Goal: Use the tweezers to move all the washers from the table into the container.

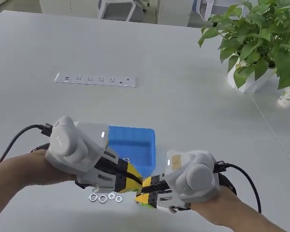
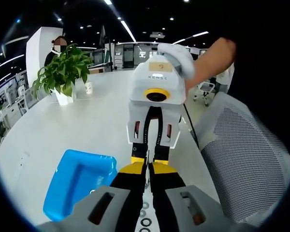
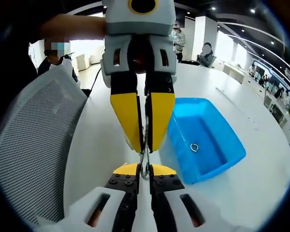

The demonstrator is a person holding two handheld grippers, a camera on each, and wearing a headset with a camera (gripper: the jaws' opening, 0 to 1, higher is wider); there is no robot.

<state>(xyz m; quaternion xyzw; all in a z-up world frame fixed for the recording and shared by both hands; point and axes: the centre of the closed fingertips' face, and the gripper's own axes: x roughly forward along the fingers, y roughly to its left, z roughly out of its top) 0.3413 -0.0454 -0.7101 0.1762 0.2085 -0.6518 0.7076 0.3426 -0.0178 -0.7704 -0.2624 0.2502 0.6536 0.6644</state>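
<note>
Together, left gripper [image 3: 144,146] and right gripper [image 3: 144,170] jaws both pinch thin metal tweezers [image 3: 143,159] beside a blue plastic container [image 3: 230,140] holding one steel washer [image 3: 194,147].

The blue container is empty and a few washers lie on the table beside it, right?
Not empty: the right gripper view shows one washer lying inside the blue container. A few washers do lie on the table beside it.
</note>
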